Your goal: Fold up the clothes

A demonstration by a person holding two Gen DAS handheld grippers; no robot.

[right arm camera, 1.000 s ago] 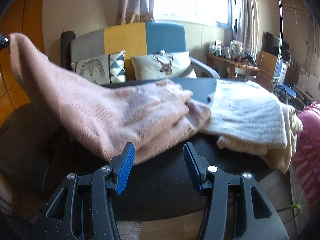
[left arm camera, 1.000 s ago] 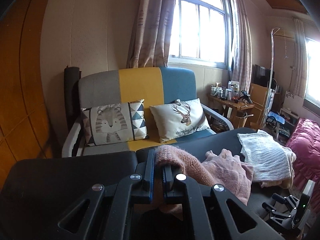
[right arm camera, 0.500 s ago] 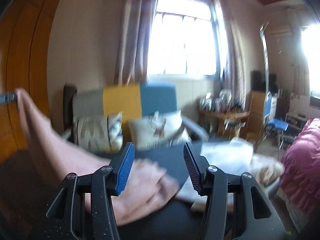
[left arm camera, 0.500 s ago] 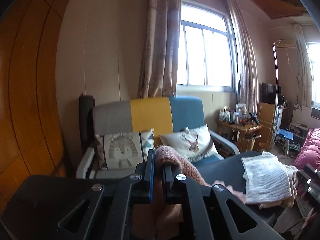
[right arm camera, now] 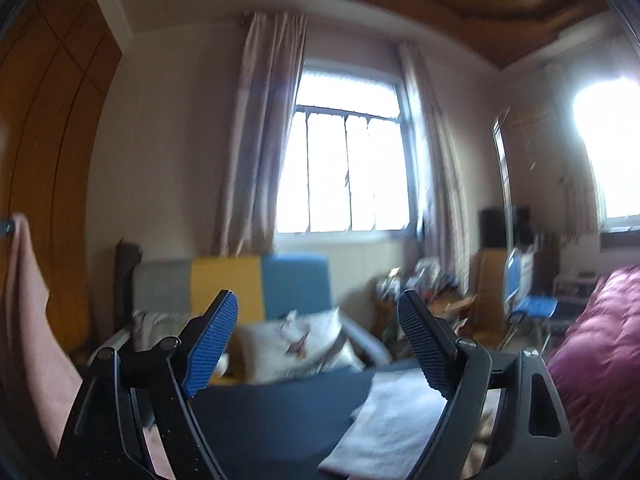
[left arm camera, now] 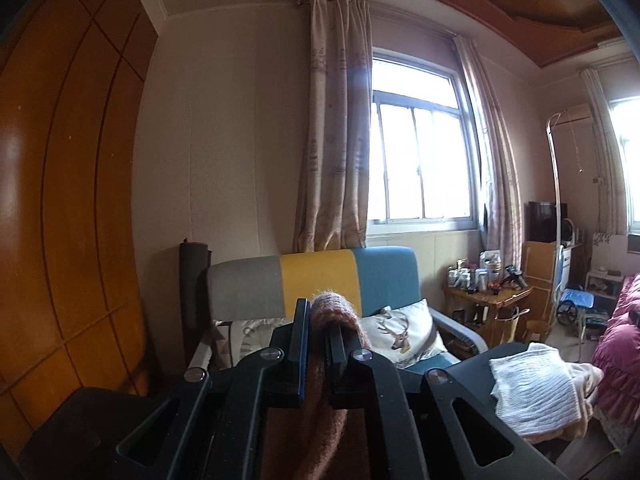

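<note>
My left gripper (left arm camera: pixel 318 330) is clamped on the pink sweater (left arm camera: pixel 334 312): a fuzzy knit fold bulges over the top of the pinched pads and the rest hangs down between the gripper's arms, out of the bottom of the left wrist view. In the right wrist view I see the same sweater at the far left edge, draping down in a long pink sheet, lifted off the counter (right arm camera: pixel 280 408).

My right gripper (right arm camera: pixel 318 344) holds nothing. Its jaws are opening, the blue pads (right arm camera: pixel 212 342) stand wide apart and only the room shows between them. That view is blurred.

A white knit (left arm camera: pixel 534 390) lies folded on the right part of the dark counter, with a cream garment (left arm camera: pixel 586 378) under it and sticking out at its right side.

Beyond the counter stands a sofa (left arm camera: pixel 316 276) in grey, yellow and blue with a deer cushion (left arm camera: pixel 400 330) on the seat. Behind it are a curtain (left arm camera: pixel 336 140) and a bright window (left arm camera: pixel 418 160). At the right edge is a pink quilt (right arm camera: pixel 596 344).
</note>
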